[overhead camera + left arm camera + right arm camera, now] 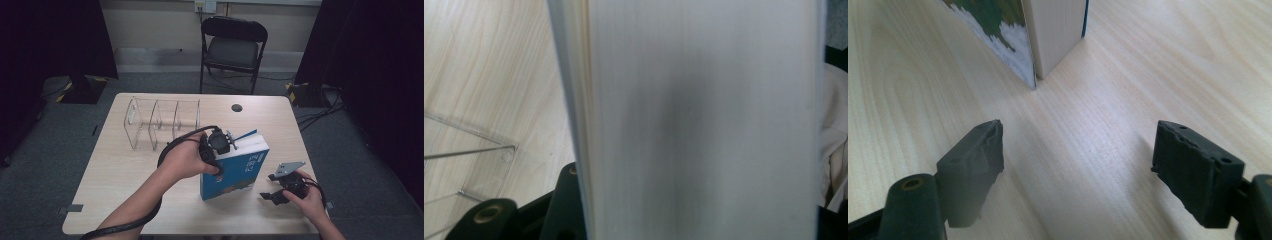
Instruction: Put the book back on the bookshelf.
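Note:
A thick blue-covered book [240,170] stands upright on the wooden table [125,175], slightly tilted. My left gripper [223,143] comes over its top and is shut on it. In the left gripper view the book's white page edges [699,100] sit between the jaws of that gripper [664,220]. My right gripper [269,186] is low over the table just right of the book, open with nothing between its fingers. In the right gripper view the right gripper [1075,150] faces bare tabletop, and the book's lower corner [1055,30] stands a short way ahead.
A clear acrylic rack [162,122] with several slots stands at the back left of the table, and its edge [464,165] appears beside the book. A small black disc [237,107] lies near the far edge. A black folding chair [234,47] stands behind the table.

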A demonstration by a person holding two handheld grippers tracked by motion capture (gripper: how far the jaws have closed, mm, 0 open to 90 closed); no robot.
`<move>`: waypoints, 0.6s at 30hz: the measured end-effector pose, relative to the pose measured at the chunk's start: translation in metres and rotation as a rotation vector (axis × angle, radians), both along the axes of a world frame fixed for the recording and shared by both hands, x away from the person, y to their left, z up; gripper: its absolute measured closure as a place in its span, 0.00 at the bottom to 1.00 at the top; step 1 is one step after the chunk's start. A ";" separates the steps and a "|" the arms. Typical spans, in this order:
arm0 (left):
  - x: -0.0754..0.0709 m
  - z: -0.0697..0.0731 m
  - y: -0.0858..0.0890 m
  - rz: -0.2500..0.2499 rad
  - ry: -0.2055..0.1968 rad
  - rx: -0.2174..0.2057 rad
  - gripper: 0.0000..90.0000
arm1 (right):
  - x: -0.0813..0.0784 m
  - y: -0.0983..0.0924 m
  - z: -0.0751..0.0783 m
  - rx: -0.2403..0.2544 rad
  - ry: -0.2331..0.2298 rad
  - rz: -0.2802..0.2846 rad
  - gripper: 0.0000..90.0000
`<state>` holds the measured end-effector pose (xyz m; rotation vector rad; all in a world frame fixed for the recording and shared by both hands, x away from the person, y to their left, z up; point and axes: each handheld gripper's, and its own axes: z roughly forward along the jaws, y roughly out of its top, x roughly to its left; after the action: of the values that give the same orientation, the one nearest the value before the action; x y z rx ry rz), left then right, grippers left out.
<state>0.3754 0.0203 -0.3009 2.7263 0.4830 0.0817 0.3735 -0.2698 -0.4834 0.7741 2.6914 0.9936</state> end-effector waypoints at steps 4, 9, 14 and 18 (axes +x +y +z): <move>0.001 0.004 0.001 0.036 0.019 0.013 0.68 | -0.002 -0.001 -0.007 0.019 -0.020 -0.018 0.20; 0.005 0.010 0.006 0.047 0.027 0.043 0.69 | -0.004 -0.002 -0.011 0.038 -0.057 -0.027 0.17; 0.008 0.010 0.015 0.102 0.056 0.025 0.69 | -0.006 -0.004 -0.017 0.087 -0.085 -0.050 0.15; 0.010 0.011 0.021 0.138 0.077 0.014 0.69 | -0.006 -0.004 -0.017 0.086 -0.086 -0.043 0.14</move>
<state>0.3849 0.0415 -0.2897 2.7144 0.6944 0.0162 0.3676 -0.2743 -0.5000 0.7832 2.5634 1.1121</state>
